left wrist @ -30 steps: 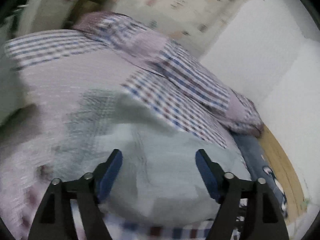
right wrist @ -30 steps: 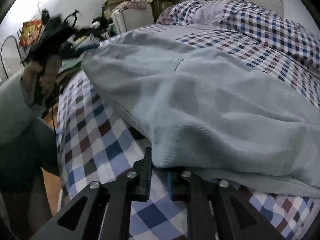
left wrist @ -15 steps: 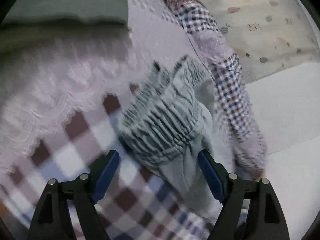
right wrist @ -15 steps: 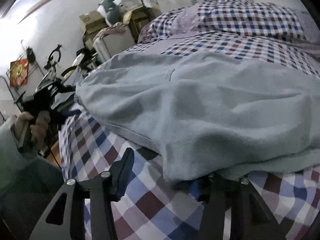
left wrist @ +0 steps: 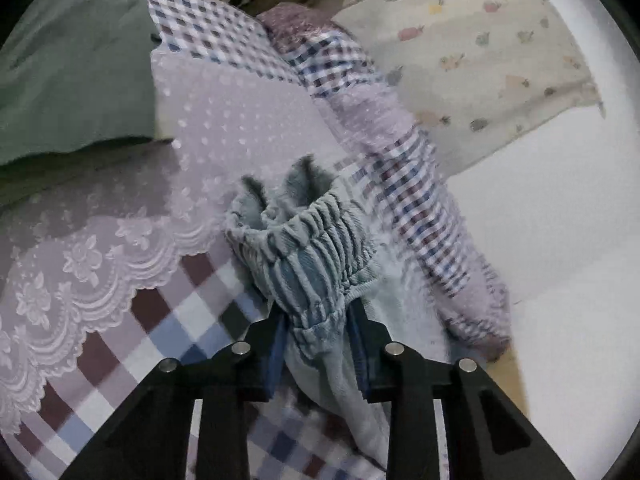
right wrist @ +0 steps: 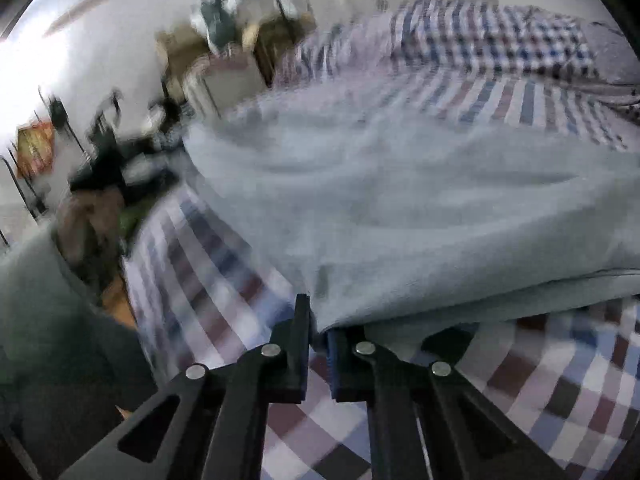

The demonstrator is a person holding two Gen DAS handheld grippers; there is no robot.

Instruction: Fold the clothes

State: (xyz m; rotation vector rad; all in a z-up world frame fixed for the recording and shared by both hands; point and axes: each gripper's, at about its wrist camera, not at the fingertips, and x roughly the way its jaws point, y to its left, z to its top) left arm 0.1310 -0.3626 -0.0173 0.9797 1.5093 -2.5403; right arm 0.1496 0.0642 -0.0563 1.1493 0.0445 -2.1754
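Note:
A light blue-grey garment with a gathered elastic waistband [left wrist: 308,252] lies on a checked bed sheet [left wrist: 172,320]. In the left wrist view my left gripper [left wrist: 318,340] is shut on the bunched waistband, which sticks up past the fingertips. In the right wrist view the same garment [right wrist: 420,208] spreads wide across the bed. My right gripper [right wrist: 318,328] is shut on its near hem, with the cloth edge pinched between the two fingers. This view is blurred by motion.
A lilac lace-edged cover [left wrist: 120,240] and checked pillows [left wrist: 400,184] lie behind the garment. A person's grey-green sleeve [left wrist: 68,72] fills the upper left. The right wrist view shows a sleeve [right wrist: 48,320] and a cluttered room corner with boxes [right wrist: 224,56] on the left.
My left gripper was open above the waistband and has closed on it. My right gripper opened half a second ago and has shut again on the hem, moving fast.

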